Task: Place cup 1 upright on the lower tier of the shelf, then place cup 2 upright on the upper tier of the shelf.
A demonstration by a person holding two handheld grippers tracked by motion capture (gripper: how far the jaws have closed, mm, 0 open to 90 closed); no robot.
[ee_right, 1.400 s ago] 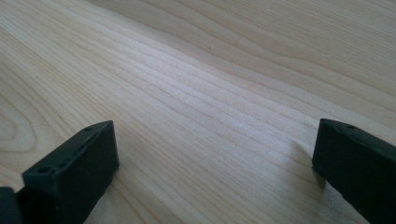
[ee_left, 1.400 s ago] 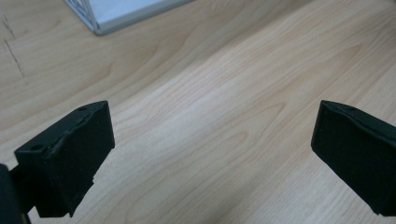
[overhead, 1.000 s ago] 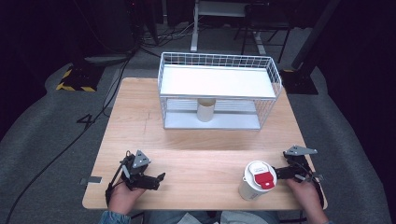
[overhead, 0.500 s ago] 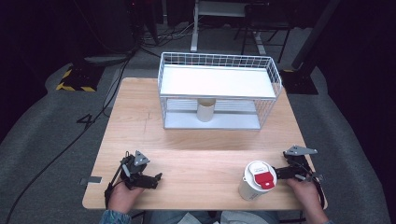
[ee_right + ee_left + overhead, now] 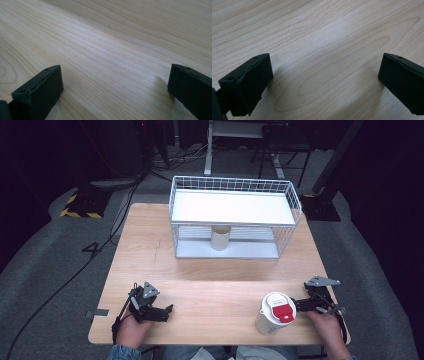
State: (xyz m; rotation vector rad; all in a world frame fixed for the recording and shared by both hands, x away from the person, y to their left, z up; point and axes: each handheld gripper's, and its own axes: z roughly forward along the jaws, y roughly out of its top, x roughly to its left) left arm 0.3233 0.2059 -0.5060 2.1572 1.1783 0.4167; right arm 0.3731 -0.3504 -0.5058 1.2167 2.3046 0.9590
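No shift is noted over the last second. The left gripper [image 5: 167, 309] and right gripper [image 5: 296, 305] are rested on the table [image 5: 220, 290], jaws held wide, nothing gripped. The white tub [image 5: 274, 313] stands just beside the right gripper's jaws; the grasp is judged not yet begun.

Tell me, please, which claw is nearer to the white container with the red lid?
Right. The right claw sits just beside the white container, on its right, near the table's front edge. The left claw rests far across the table on its left.
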